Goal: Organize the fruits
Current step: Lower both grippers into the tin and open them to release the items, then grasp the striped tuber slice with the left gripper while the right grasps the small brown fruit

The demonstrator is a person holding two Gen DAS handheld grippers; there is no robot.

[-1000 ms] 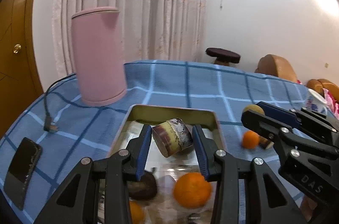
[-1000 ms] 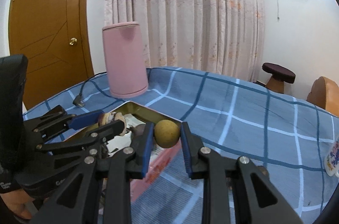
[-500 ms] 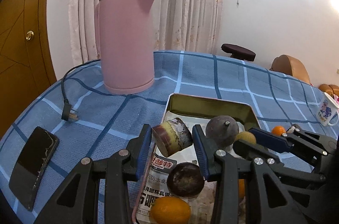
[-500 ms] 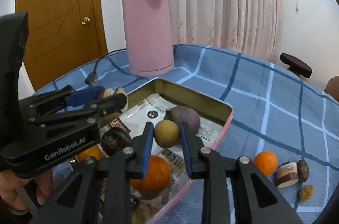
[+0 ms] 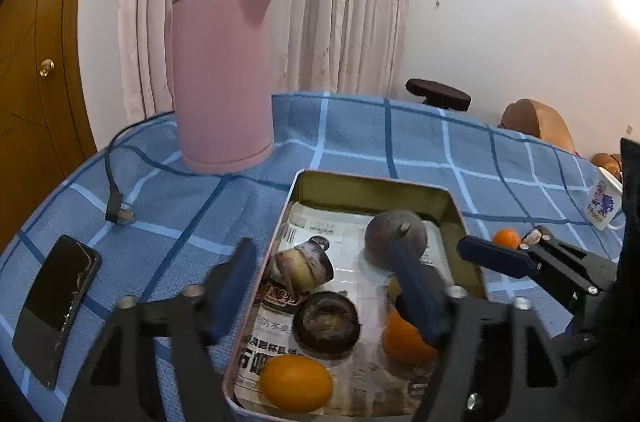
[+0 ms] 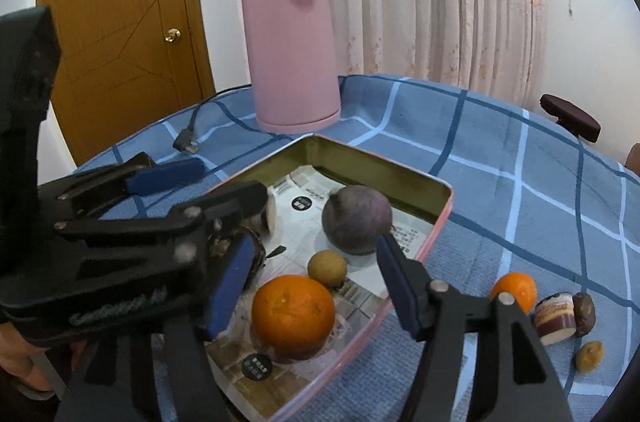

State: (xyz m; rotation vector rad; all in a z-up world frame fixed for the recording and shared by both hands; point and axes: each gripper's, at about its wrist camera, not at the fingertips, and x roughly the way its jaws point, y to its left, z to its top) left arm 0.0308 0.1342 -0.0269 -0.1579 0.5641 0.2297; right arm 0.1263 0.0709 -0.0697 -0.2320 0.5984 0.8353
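My left gripper [image 5: 324, 286] and right gripper [image 6: 316, 286] have just been opening, dropping the cut fruit piece [image 5: 302, 268] and small yellow-brown fruit [image 6: 327, 268] into the tin tray [image 6: 442, 218]. Next I fetch the mandarin [image 6: 514, 292] on the desk [image 6: 520, 182] beside the tray's right edge.

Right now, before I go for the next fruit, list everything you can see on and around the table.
Metal tray: 1, gold inside, pink rim, paper-lined, table centre.
Oranges in tray: 2, orange, near end.
Purple round fruit: 1, tray's far end.
Small yellow-brown fruit: 1, in tray, between the right jaws, untouched.
Cut fruit pieces: 2, dark rind, tray's left side.
Loose fruits on cloth: small orange, cut dark pieces, tiny tan fruit, right of tray.
Pink kettle: 1, behind tray.
Black phone: 1, left edge.
White mug: 1, far right.
Left gripper: just opened, empty.
Right gripper: just opened.
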